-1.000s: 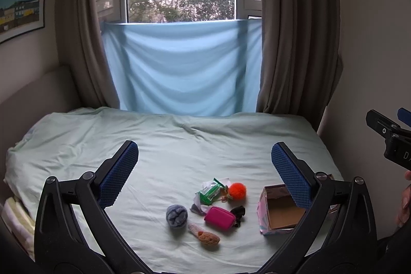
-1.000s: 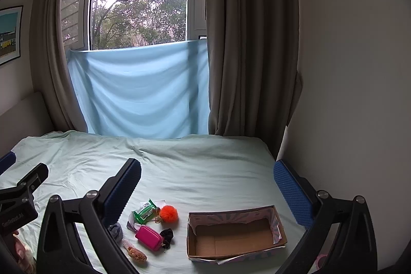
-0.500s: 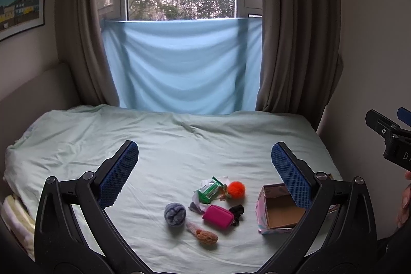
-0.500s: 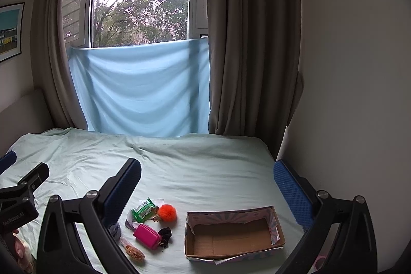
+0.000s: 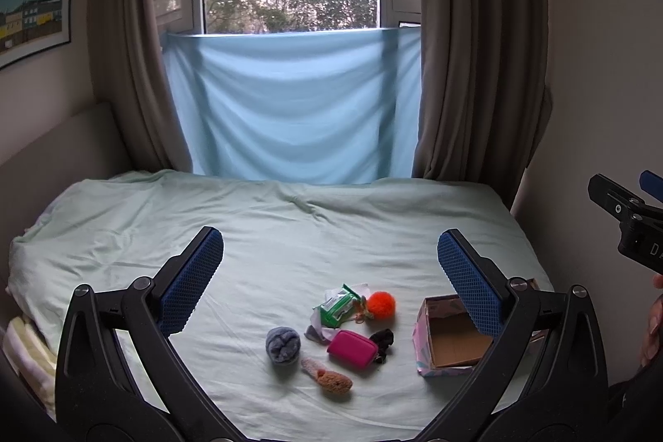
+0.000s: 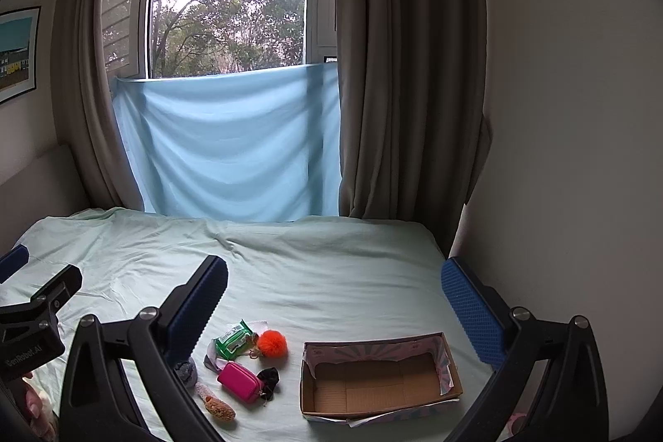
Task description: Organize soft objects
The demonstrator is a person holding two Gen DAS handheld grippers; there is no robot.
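On the bed (image 5: 290,235), pale green sheet, small soft items sit in a loose cluster near the front edge. Orange pom-pom (image 5: 380,304) just beside a green wipes pack (image 5: 336,306); pink pouch (image 5: 352,347) in front of them, touching a black scrunchie (image 5: 382,341) on its right. Grey sock ball (image 5: 282,344) to the left, brown plush piece (image 5: 331,382) nearest the camera. Cardboard box (image 6: 379,386) sits right of the cluster, open top, nothing inside. Left claw (image 5: 331,284) jaws wide, holding nothing, hovering above the items. Right claw (image 6: 335,301) also wide and empty, above the box and cluster. Blue cloth (image 6: 232,139) hangs under the window, between brown curtains (image 6: 393,69).
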